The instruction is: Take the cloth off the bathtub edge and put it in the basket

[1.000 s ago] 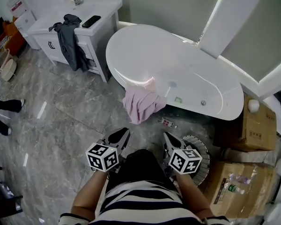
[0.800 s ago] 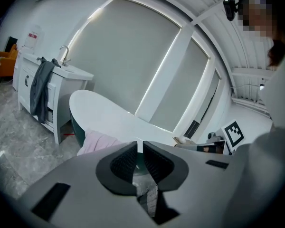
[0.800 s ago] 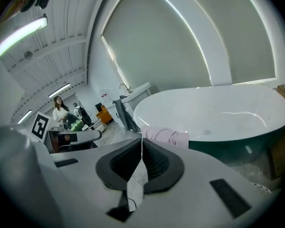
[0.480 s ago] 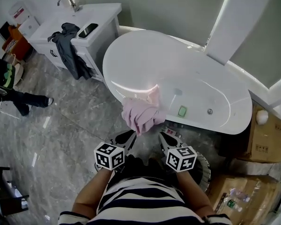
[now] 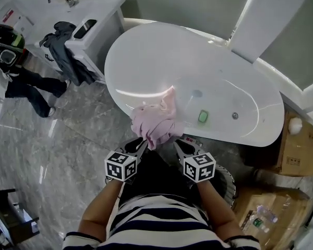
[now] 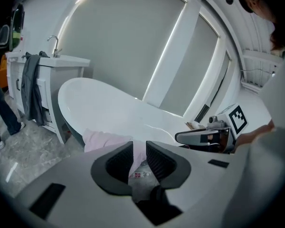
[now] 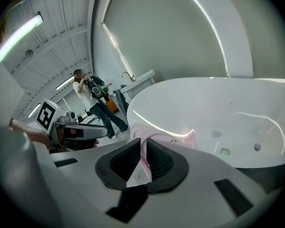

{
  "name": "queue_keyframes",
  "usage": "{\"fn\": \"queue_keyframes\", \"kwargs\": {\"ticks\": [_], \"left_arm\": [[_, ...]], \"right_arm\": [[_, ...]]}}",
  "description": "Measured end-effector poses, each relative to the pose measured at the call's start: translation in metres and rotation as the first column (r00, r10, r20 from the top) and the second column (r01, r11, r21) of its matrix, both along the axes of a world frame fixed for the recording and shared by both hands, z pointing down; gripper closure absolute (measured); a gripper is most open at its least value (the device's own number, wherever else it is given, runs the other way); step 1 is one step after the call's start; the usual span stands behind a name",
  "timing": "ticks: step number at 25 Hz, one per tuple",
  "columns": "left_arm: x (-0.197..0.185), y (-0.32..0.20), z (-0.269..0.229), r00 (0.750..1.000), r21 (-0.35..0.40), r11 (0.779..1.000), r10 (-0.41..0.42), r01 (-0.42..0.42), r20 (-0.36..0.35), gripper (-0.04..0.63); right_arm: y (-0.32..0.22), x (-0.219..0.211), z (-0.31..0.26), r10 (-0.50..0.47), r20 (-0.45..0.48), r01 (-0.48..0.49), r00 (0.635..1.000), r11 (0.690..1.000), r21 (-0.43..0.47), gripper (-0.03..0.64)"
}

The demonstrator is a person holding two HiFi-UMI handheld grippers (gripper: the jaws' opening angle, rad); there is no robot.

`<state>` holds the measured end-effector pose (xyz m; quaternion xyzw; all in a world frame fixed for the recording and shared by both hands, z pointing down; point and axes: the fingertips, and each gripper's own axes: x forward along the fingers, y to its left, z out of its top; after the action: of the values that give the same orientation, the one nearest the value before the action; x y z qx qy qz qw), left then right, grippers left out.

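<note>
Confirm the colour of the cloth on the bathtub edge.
Plain pale pink cloth, no pattern, hanging over the white bathtub rim. Clearest in the head view.

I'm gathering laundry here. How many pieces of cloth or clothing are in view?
2. A pink cloth drapes over the bathtub's near edge; a dark garment hangs off the vanity counter at upper left. Others may be hidden.

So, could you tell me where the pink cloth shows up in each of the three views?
Head view: the pink cloth is at centre, draped over the near edge of the bathtub.
Left gripper view: the cloth is lower left of centre, just above the jaws.
Right gripper view: the cloth is near centre, just above the jaws.
Shared landmark: the white bathtub behind the cloth.
</note>
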<state>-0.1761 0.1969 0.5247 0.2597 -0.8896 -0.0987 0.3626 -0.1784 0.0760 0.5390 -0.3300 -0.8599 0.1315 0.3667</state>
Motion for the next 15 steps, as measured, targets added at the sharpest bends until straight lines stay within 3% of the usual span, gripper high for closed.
{"fn": "queue_keyframes", "kwargs": {"ticks": [2,5,7,15], "left_arm": [[-0.014,0.003,0.011,0.999,-0.025,0.999,0.038,-0.039,-0.021,0.504],[-0.034,0.008,0.027,0.993,-0.075,0.991,0.109,-0.112,-0.045,0.466],[-0.047,0.014,0.037,0.987,-0.096,0.983,0.149,-0.155,-0.065,0.437],[-0.086,0.025,0.062,0.945,-0.104,0.949,0.279,-0.298,-0.170,0.391]], "right_arm": [[0.003,-0.011,0.008,-0.002,-0.009,0.002,1.000,1.000,0.015,0.581],[0.014,-0.023,0.024,-0.021,-0.045,0.023,0.999,0.999,0.026,0.483],[0.023,-0.032,0.038,-0.033,-0.081,0.037,0.996,0.998,0.046,0.454],[0.047,-0.066,0.075,-0.097,-0.121,0.110,0.988,0.988,0.106,0.366]]}}
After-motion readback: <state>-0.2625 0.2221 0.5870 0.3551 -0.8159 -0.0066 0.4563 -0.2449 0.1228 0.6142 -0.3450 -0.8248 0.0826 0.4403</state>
